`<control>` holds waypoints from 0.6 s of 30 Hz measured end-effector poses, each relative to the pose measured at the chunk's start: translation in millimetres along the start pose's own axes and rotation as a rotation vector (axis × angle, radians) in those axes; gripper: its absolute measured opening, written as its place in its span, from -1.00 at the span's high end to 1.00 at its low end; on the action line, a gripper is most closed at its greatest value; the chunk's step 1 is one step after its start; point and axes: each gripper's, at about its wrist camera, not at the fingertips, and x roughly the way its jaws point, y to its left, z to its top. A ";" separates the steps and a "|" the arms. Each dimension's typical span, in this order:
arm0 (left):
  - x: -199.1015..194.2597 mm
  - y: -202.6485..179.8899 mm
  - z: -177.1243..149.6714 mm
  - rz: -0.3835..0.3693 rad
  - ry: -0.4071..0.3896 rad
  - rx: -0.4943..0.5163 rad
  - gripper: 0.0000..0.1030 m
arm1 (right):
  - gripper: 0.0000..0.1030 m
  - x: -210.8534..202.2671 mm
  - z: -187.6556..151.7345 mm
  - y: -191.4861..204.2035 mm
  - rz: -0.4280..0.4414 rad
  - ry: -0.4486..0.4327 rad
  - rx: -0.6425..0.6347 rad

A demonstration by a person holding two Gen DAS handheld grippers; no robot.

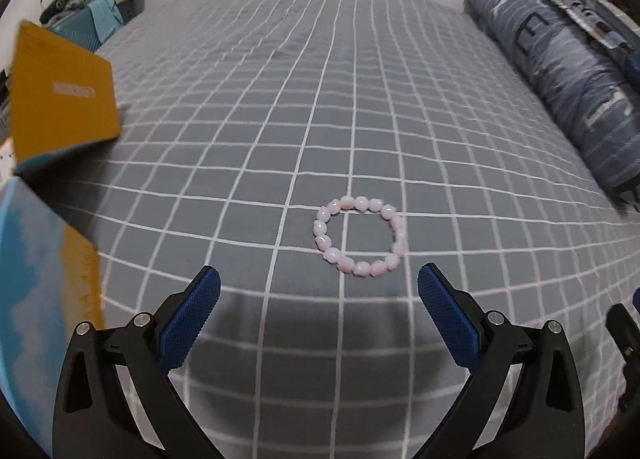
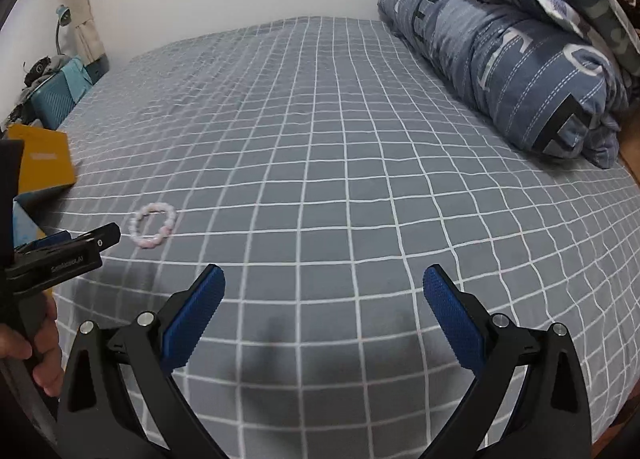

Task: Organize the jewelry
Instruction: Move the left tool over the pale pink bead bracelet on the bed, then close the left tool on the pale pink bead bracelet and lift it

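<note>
A pink bead bracelet [image 1: 360, 241] lies flat on the grey checked bedsheet, just ahead of my left gripper [image 1: 319, 279] and a little right of its centre. The left gripper is open and empty. The bracelet also shows in the right wrist view [image 2: 153, 225], far to the left. My right gripper [image 2: 324, 279] is open and empty over bare sheet, well right of the bracelet. An open yellow box with its lid [image 1: 60, 91] raised and blue lining [image 1: 28, 259] sits at the left bed edge; it also shows in the right wrist view [image 2: 42, 161].
A rolled blue patterned duvet [image 2: 504, 59] lies along the right side of the bed, with pillows stacked behind it. A teal case [image 1: 80, 35] with clutter and a lamp stands beyond the bed's far left corner. The left gripper's body [image 2: 60, 255] and a hand show in the right view.
</note>
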 end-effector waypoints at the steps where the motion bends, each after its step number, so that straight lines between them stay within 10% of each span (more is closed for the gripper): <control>1: 5.5 0.8 1.3 0.004 0.004 -0.003 -0.89 | -0.85 6.3 0.2 -2.3 -0.001 0.006 0.003; 18: 69.8 5.5 12.5 0.066 -0.006 0.012 -0.83 | -0.85 47.2 -8.0 4.4 0.001 -0.028 -0.055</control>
